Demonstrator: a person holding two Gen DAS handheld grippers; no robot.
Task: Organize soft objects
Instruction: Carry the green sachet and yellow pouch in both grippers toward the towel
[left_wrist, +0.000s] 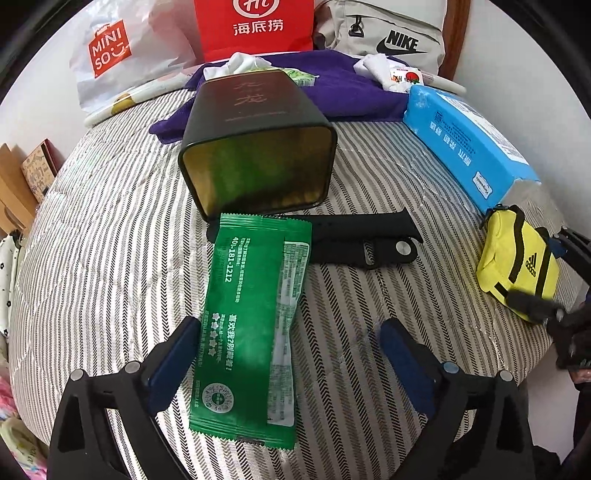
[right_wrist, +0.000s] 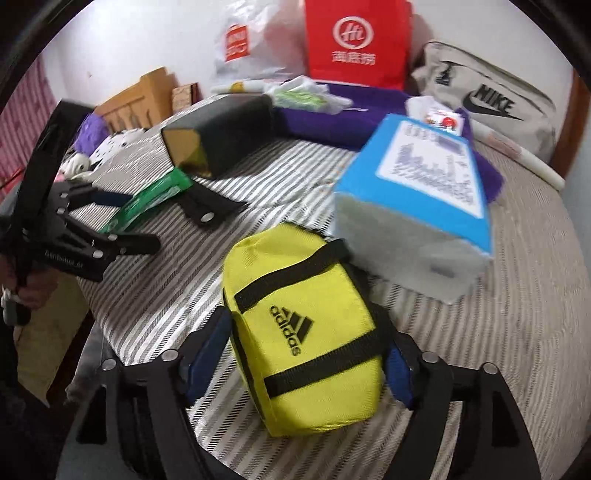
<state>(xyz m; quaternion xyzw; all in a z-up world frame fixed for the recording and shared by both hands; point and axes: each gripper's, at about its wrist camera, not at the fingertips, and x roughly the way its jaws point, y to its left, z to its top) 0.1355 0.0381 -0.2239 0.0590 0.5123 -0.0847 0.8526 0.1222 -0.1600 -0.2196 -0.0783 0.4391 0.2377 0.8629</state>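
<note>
Right gripper (right_wrist: 299, 363) has its jaws spread around the yellow pouch (right_wrist: 301, 332) near the bed's (right_wrist: 517, 295) right edge, pads at its flanks but not visibly squeezing; it looks light and squashy, so pinching mid-body across the black straps should hold. Left gripper (left_wrist: 284, 354) hangs wide open, gripping nothing, one pad touching the green sachet (left_wrist: 255, 325), thin, crinkly, likely slippery, lying mid-bed before the tipped tin (left_wrist: 258, 147); blue tissue pack (right_wrist: 417, 192) beyond the pouch.

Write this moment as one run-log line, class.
left gripper: open, around green sachet | right gripper: straddling yellow pouch, grip unclear | black tin: on side, empty
</note>
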